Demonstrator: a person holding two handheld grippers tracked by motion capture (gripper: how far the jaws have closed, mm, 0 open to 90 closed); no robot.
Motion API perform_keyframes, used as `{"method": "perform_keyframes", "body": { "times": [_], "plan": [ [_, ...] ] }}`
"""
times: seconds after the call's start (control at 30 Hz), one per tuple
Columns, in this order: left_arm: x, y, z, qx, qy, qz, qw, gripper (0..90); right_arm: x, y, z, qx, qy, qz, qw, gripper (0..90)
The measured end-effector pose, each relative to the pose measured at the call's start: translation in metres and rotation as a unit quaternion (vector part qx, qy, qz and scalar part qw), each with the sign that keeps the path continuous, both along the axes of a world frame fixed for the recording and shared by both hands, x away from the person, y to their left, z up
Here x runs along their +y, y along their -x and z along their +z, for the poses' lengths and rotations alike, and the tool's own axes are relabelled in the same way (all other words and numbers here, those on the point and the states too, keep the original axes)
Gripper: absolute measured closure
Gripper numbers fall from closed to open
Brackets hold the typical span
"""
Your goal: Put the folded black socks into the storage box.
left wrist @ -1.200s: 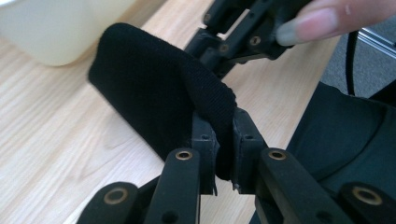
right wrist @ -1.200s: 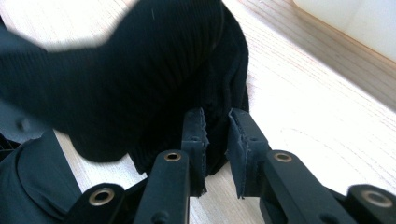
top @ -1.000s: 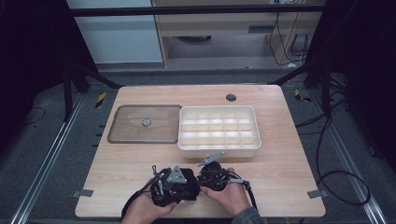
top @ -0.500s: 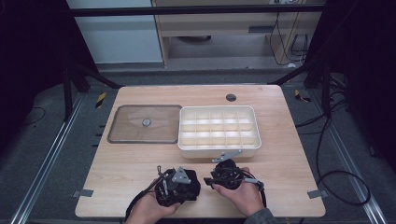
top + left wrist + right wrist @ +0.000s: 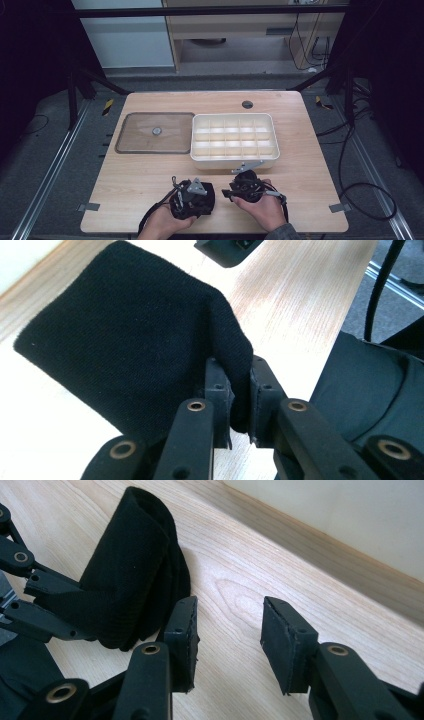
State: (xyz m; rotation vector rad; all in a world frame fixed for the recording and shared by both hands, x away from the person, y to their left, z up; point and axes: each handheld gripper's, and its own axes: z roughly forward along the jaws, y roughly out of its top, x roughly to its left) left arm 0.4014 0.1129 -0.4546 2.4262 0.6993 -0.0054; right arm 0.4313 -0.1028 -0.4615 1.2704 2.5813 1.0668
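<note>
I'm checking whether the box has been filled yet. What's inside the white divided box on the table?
The white divided box shows bare compartments from above. The floor just behind its near wall is hidden.

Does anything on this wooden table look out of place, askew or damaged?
Nothing looks damaged or spilled. The white compartment tray and the flat transparent lid lie square, side by side. The folded black cloth is pinched in the left gripper.

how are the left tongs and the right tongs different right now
The left tongs are shut on a black cloth; the right tongs stand open with bare table between the jaws, having just been opening. The cloth hangs from the left tongs and lies just beside the right ones. Both are black, hand-held, low over the near table edge.
</note>
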Motion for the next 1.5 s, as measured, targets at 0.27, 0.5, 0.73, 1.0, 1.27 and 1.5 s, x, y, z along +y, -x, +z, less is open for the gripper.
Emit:
{"method": "perform_keyframes", "body": {
  "times": [0.27, 0.5, 0.73, 1.0, 1.27, 1.5],
  "plan": [
    [-0.005, -0.003, -0.005, 0.009, 0.001, 0.002, 1.0000, 81.5, -0.006, 0.000, -0.002, 0.001, -0.002, -0.009, 1.0000, 58.3],
    [-0.007, -0.003, -0.007, 0.011, 0.003, 0.002, 0.9999, 81.5, -0.008, 0.001, -0.006, 0.006, -0.003, -0.013, 0.9999, 58.2],
    [-0.011, -0.004, -0.010, 0.016, 0.003, 0.000, 0.9999, 81.6, -0.010, 0.001, -0.007, 0.004, -0.003, -0.015, 0.9999, 58.1],
    [-0.015, -0.005, -0.013, 0.020, 0.004, 0.001, 0.9998, 81.7, -0.012, 0.001, -0.007, 0.005, -0.005, -0.017, 0.9998, 58.1],
    [-0.020, -0.004, -0.017, 0.020, 0.008, 0.004, 0.9998, 81.9, -0.015, 0.002, -0.008, 0.004, -0.009, -0.020, 0.9998, 57.9],
    [-0.022, -0.003, -0.021, 0.020, 0.012, 0.007, 0.9997, 81.9, -0.018, 0.002, -0.008, 0.003, -0.008, -0.023, 0.9997, 56.9]
  ]
}}
